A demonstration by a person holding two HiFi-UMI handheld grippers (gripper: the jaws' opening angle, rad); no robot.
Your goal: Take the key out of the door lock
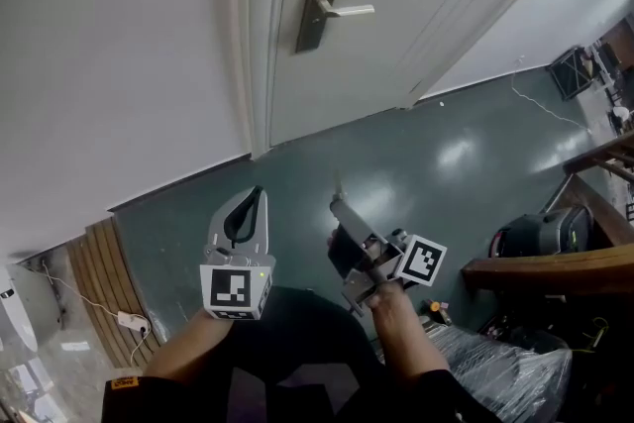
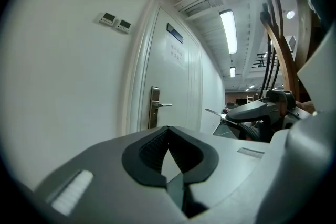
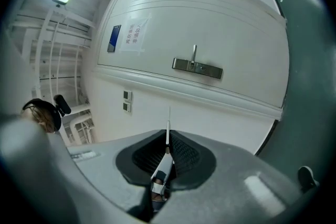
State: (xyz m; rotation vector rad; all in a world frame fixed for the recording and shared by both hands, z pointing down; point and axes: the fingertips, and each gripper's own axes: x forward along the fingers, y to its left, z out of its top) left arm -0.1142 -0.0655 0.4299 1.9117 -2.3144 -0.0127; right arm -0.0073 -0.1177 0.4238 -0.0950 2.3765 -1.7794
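Note:
The door's steel lock plate (image 1: pixel 320 3) with its lever handle (image 1: pixel 349 11) is at the top of the head view, well away from both grippers. It also shows as the lock plate (image 2: pixel 154 108) in the left gripper view and the lock plate (image 3: pixel 198 66) in the right gripper view. My right gripper (image 1: pixel 341 206) is shut on the key (image 3: pixel 167 140); its thin blade sticks out past the pads toward the wall. My left gripper (image 1: pixel 257 193) is beside it, shut, with nothing in it. Both hang over the dark green floor (image 1: pixel 466 154).
White wall and door frame (image 1: pixel 253 64) fill the top and left. Wooden furniture (image 1: pixel 555 263) and a black machine (image 1: pixel 540 233) stand at the right, plastic-wrapped goods (image 1: pixel 495 362) below them. A white power strip (image 1: pixel 130 320) lies by wooden slats (image 1: pixel 94 282) at the lower left.

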